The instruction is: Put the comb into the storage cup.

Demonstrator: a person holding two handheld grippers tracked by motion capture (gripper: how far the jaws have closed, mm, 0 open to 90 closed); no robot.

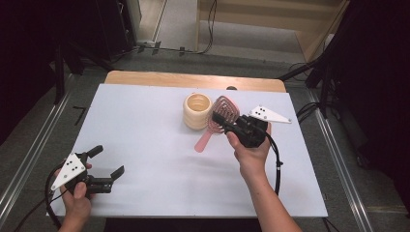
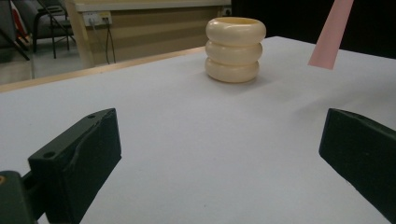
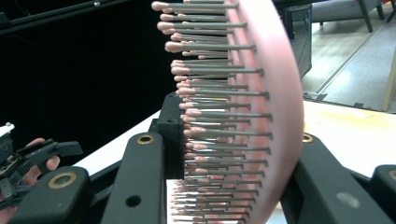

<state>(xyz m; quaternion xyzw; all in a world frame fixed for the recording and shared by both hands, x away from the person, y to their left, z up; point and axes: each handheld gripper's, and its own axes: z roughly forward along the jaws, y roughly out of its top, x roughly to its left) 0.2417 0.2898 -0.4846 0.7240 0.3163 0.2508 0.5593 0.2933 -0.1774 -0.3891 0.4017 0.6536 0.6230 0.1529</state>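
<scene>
Black jaws of the right gripper pinched the head of the pink hairbrush, bristles against one jaw and its back against the other. Held off the white table, the brush hung just beside the cream ribbed cup, handle slanting down away from it. Well apart from that cup, the left gripper rested low with its jaws spread, nothing between them

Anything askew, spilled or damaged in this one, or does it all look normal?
Nothing looks damaged or spilled. The pink hairbrush is clamped by its head in the right gripper, tilted, with its handle hanging clear of the table. The cream ringed cup stands upright beside it. The left gripper is open near the table's front left.
</scene>
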